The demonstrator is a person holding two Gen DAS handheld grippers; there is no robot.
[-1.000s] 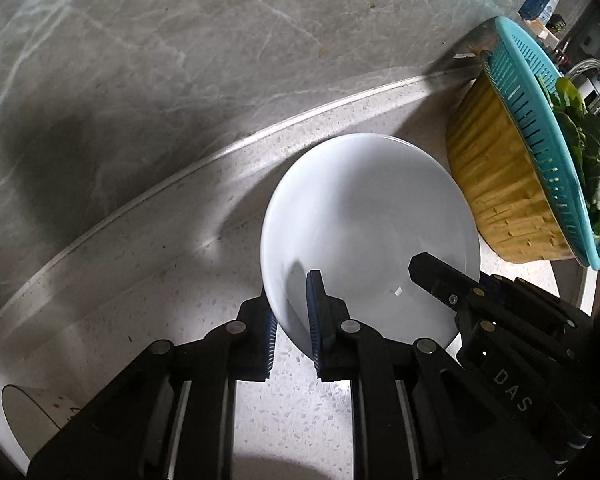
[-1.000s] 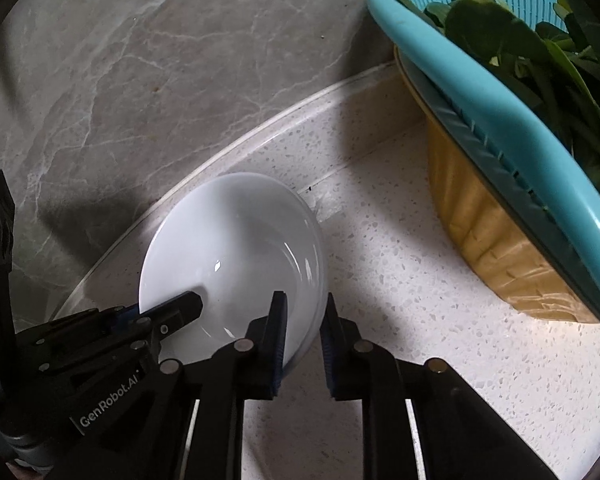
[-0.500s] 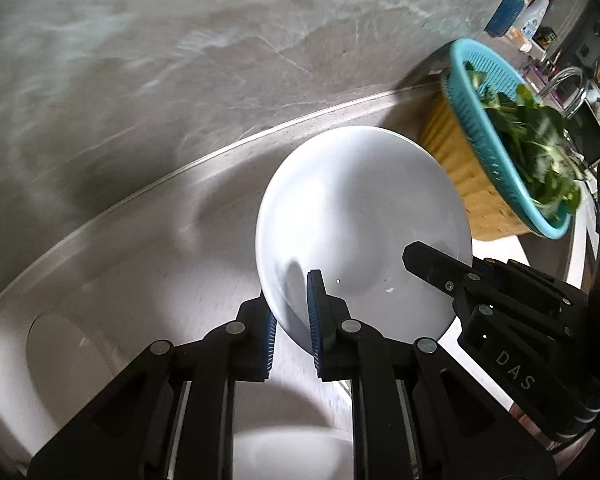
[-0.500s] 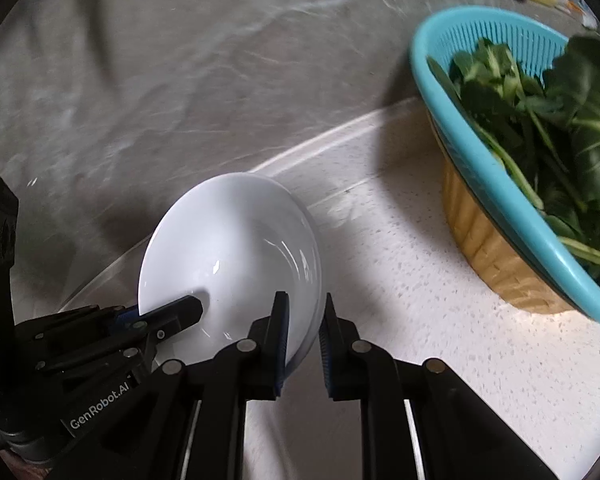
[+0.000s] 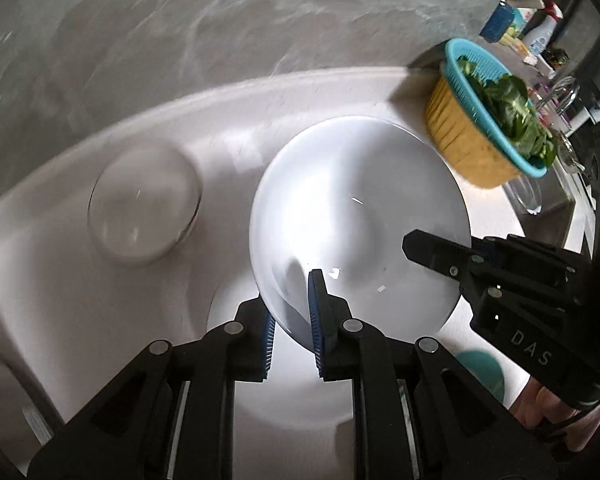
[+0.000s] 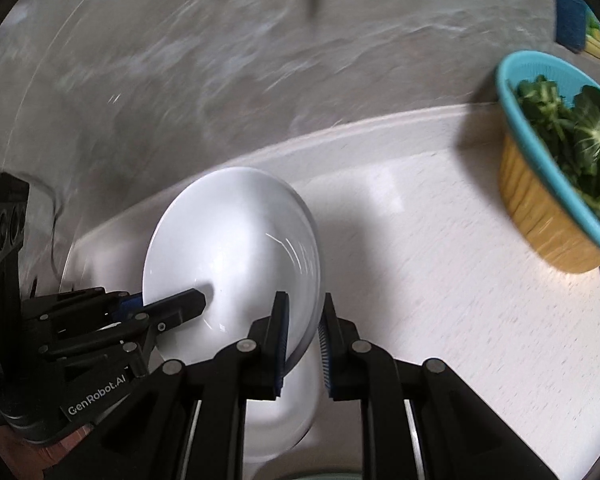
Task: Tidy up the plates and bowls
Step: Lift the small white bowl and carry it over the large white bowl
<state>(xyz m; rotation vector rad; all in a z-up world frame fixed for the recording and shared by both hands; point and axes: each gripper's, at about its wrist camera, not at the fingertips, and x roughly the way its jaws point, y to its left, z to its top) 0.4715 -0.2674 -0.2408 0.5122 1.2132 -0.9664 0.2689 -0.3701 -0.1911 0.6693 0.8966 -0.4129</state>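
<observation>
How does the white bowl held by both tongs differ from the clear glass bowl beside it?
The white bowl is opaque; the glass bowl is see-through. The white bowl is clamped at its rim by the left tongs and right tongs; the glass bowl sits untouched on the counter. The white bowl looks wider. Both are round and empty.

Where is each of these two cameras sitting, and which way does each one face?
Left wrist view: rides on the left hand-held gripper, looking steeply down its fingers at the white bowl pinched at its rim; the other gripper shows at right, with part of a hand.
Right wrist view: rides on the right hand-held gripper, looking down at the same bowl's opposite rim; the left gripper shows at left.
Both share the bowl, the white counter and the teal colander of greens.
</observation>
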